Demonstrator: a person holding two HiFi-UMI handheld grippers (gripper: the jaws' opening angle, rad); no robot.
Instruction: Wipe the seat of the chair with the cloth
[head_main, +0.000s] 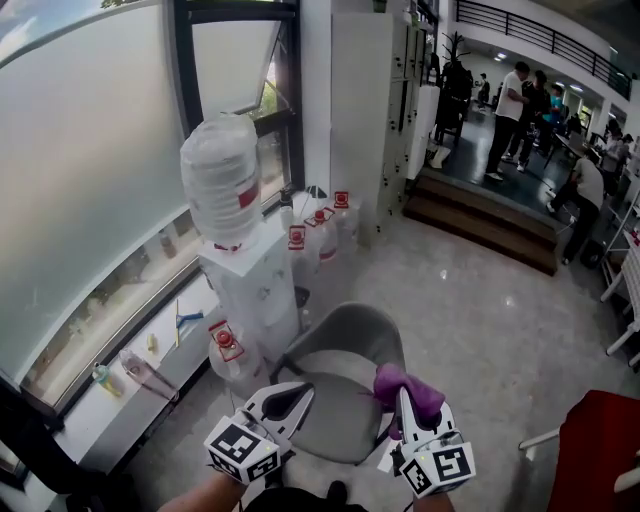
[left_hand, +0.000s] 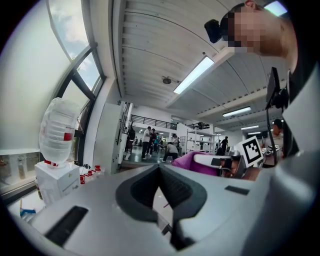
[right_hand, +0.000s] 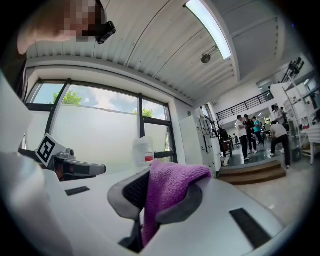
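Head view shows your right hand-held gripper pinching the purple cloth, which bunches over and past its tips. The grey chair stands directly beyond both tools, its seat below and just ahead of the cloth and, as far as can be seen, not touched by it. Carried this way, with the bulk of the fabric ahead of the jaws, the cloth should meet the seat before any hard plastic does, which suits a wiping stroke.

In the right gripper view the jaws clamp the cloth near its middle fold, a tail hanging down between them toward the body, so the hold looks secure enough to drag without slipping.

Your left hand-held gripper hangs beside the right one, over the seat's near-left part. Its own view shows its jaws pressed together at the tips with nothing between them, so it is free to steady the chair if it swivels. The water dispenser stands beyond it and to its left, close to the chair, so sweep away from that side.
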